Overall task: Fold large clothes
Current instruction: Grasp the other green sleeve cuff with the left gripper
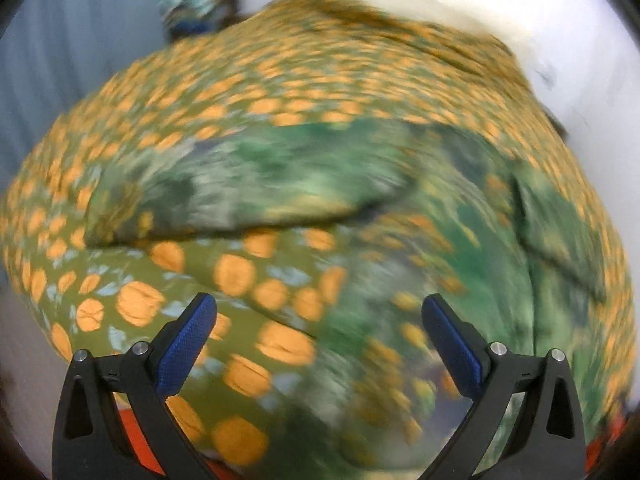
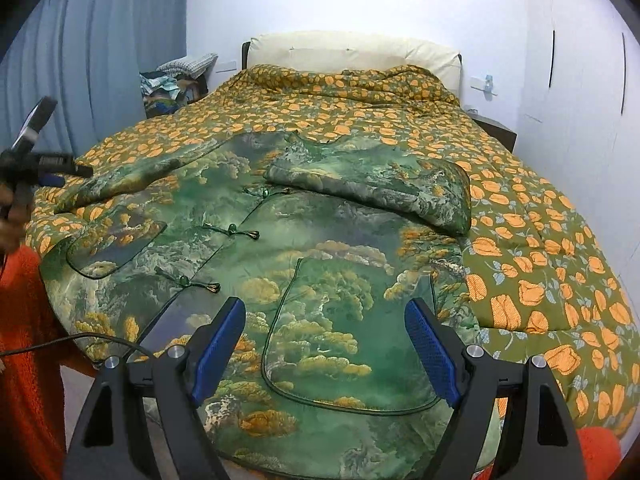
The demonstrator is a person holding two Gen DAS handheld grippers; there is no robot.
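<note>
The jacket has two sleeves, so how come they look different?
The right sleeve is folded in across the chest of the jacket; the left sleeve stretches out sideways onto the bedspread. The right sleeve makes a thick doubled pad; the left sleeve lies long and flat. Both share the green landscape print.

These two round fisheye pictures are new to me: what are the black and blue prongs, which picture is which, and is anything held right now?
The prongs are the jaws of two hand-held grippers; a person carries one in each hand, with a camera looking forward along each.

The blurred picture is from the left gripper, which seems to be moving. Its jaws stand apart with nothing between them.

The sharp picture is from the right gripper, jaws also apart and empty. The left gripper also shows at that picture's left edge.

On the bed lies a quilt with orange flowers. Spread on it is a green landscape-print jacket with knot buttons; one sleeve is folded across the chest, the other lies out toward the left gripper.
</note>
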